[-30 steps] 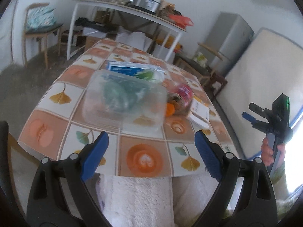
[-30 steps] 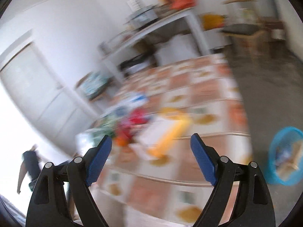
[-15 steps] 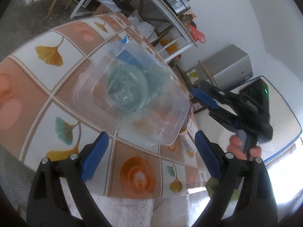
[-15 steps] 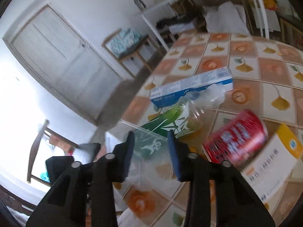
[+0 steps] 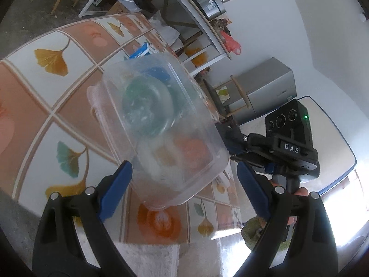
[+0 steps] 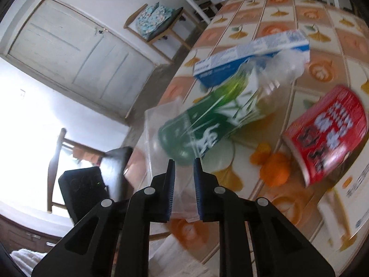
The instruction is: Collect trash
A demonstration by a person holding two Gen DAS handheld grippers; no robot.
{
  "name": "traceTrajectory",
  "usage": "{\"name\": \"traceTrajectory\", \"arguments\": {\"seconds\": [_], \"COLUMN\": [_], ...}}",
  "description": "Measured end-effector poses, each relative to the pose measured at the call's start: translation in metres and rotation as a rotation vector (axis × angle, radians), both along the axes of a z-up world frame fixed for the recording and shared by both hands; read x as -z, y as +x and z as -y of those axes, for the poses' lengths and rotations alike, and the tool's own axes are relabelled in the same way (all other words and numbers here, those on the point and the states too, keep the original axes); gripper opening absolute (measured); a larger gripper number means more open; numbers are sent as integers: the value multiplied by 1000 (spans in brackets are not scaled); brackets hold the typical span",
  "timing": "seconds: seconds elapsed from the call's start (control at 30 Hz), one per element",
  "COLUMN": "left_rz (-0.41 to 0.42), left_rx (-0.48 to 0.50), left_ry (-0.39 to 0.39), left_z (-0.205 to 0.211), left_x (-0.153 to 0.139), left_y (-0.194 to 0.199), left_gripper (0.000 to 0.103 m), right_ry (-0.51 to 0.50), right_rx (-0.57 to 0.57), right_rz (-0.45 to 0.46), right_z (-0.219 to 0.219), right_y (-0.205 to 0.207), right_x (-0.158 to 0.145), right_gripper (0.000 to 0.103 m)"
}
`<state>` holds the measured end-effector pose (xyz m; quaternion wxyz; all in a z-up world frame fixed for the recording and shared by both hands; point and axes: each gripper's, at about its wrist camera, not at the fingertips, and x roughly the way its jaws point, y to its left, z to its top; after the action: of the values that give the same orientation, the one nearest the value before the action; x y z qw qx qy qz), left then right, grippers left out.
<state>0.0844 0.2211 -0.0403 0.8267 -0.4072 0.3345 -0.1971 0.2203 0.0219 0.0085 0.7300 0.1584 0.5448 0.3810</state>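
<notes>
Right gripper [image 6: 183, 189] fingers pinching the clear container [image 5: 159, 129] rim, lifting it for collection; left gripper [image 5: 182, 189] fingers spread wide beneath it.

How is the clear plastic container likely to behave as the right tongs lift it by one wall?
The clear plastic container looks thin-walled, so it will probably flex where the right tongs pinch its edge. It appears empty, since the tablecloth shows through, so likely light. Held by one side only, it may swing or slip on the smooth plastic.
</notes>
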Motion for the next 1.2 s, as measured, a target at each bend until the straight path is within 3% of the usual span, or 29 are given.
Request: {"name": "traceTrajectory", "arguments": {"seconds": [0.33,0.53,0.73,0.93,1.07,1.2], "left_rz": [-26,-54,-66,-124,-203,-218], "left_rx": [-24,-40,-79,-55,-77,-104], "left_ry": [73,187,330,402,376,317], "left_z": [-5,0,5,6,-1,-11], "left_x": [-13,-22,-29,-26,-16,-19], "left_y": [-50,-69,-67,-50,-44,-40], "left_gripper": [88,88,88,89,89,89], "right_ry": [60,62,66,84,81,63], "right_rx": [-78,-76,-51,-25,-12,-19], "right_rz": [-45,-104,-179,-194,-197,-192], "right_z": [-3,-2,5,19,24,25], "right_y": [-40,-51,-59,-61,-60,-61], "right_x": [11,35,59,65,69,75], "right_gripper": [17,17,17,17,17,17]}}
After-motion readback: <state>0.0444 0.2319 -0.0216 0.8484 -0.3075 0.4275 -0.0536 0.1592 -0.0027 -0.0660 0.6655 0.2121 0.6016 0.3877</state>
